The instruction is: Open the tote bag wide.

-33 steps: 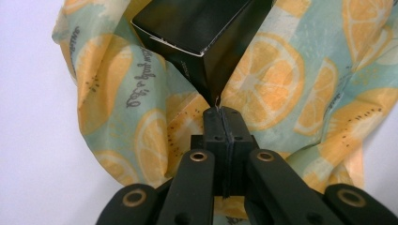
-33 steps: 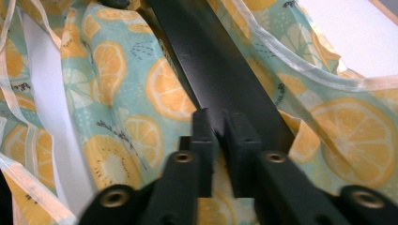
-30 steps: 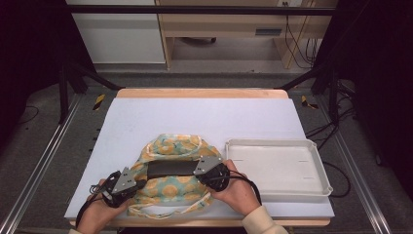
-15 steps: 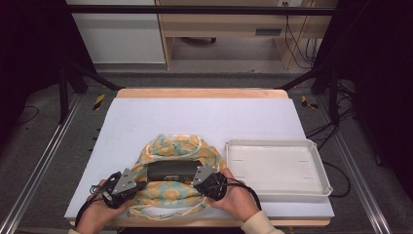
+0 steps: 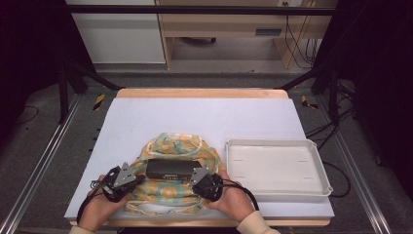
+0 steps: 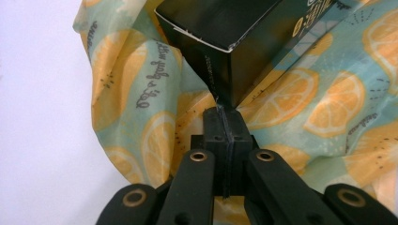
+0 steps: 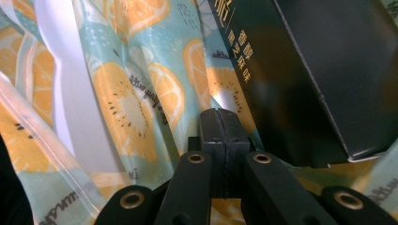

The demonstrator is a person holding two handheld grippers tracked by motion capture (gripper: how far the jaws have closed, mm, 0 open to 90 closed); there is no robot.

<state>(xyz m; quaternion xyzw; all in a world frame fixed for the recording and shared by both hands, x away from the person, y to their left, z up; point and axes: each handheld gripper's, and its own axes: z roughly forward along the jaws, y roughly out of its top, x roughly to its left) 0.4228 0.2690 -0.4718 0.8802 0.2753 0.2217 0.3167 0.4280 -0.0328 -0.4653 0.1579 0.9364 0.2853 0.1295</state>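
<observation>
A laboratory recording bench: framed table between metal rails, loose cables trailing behind.

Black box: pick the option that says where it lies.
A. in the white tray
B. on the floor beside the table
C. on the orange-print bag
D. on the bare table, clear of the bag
C: the black box lies on the orange-print bag, with the printed material showing round it in the high view, while the white tray sits apart to its right with nothing in it.
</observation>
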